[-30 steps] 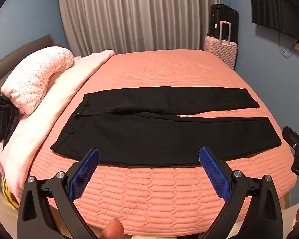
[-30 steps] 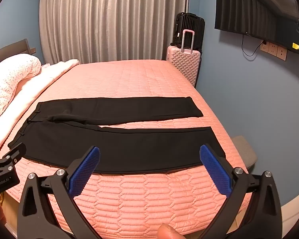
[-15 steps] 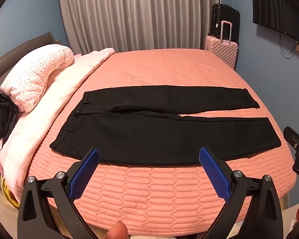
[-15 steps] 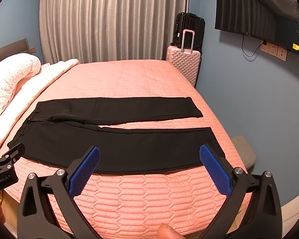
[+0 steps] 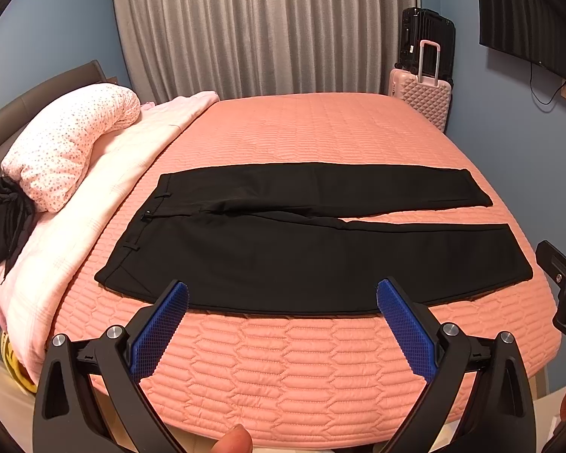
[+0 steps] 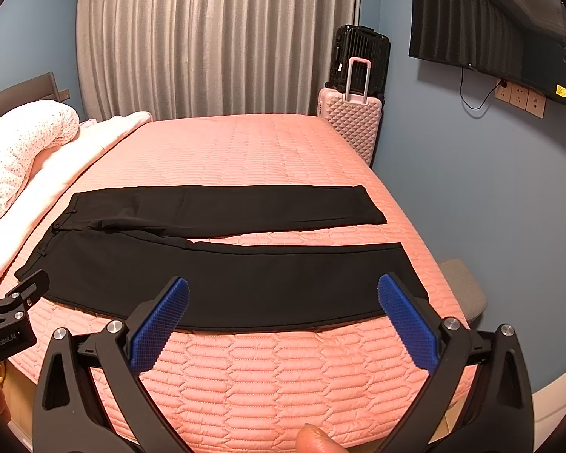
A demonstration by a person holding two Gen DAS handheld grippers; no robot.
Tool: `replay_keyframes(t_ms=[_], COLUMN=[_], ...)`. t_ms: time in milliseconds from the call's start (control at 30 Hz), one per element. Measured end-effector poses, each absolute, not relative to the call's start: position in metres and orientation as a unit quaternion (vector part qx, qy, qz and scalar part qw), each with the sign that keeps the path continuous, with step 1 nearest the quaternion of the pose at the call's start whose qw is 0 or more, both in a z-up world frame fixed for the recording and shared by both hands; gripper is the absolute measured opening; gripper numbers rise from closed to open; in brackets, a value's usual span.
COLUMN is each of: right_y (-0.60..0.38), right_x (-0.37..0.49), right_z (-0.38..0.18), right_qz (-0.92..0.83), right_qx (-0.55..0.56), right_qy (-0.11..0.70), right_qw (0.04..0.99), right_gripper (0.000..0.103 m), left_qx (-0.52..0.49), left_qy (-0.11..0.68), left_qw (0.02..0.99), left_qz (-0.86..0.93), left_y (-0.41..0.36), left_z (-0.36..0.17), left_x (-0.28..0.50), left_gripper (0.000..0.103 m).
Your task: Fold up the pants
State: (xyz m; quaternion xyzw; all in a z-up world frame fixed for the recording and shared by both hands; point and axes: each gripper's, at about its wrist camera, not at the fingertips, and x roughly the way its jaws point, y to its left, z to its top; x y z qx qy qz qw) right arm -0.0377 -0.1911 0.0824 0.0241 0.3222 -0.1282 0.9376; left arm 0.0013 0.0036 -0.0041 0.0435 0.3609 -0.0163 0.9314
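Left wrist view shows the black pants (image 5: 302, 249) lying flat on the pink bed (image 5: 313, 362), just ahead of the left gripper (image 5: 283, 321), which is spread wide and holds nothing. They stretch long from side to side, with the waist on the left near the pillow (image 5: 68, 143) and the two leg ends on the right. In the right wrist view, the right gripper (image 6: 283, 321) is also wide and empty, so it looks nearer the leg ends while the left one is nearer the waist.
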Motion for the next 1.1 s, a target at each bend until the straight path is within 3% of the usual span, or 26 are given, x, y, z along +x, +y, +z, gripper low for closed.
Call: replay_keyframes(t_ms=[1100], right_y=[-0.1897], right_x=[-0.0419], right_z=[0.0813], right_qz=[-0.131], right_qx=[0.026], right_qy=[0.321], right_qw=[0.938], right_gripper=[0.098], left_qx=[0.045], left_qy=[0.362], left_qw=[0.931], left_qz=[-0.020], left_y=[0.0022], left_z=[-0.0050], left_x=[0.0011], left_gripper=[0.098])
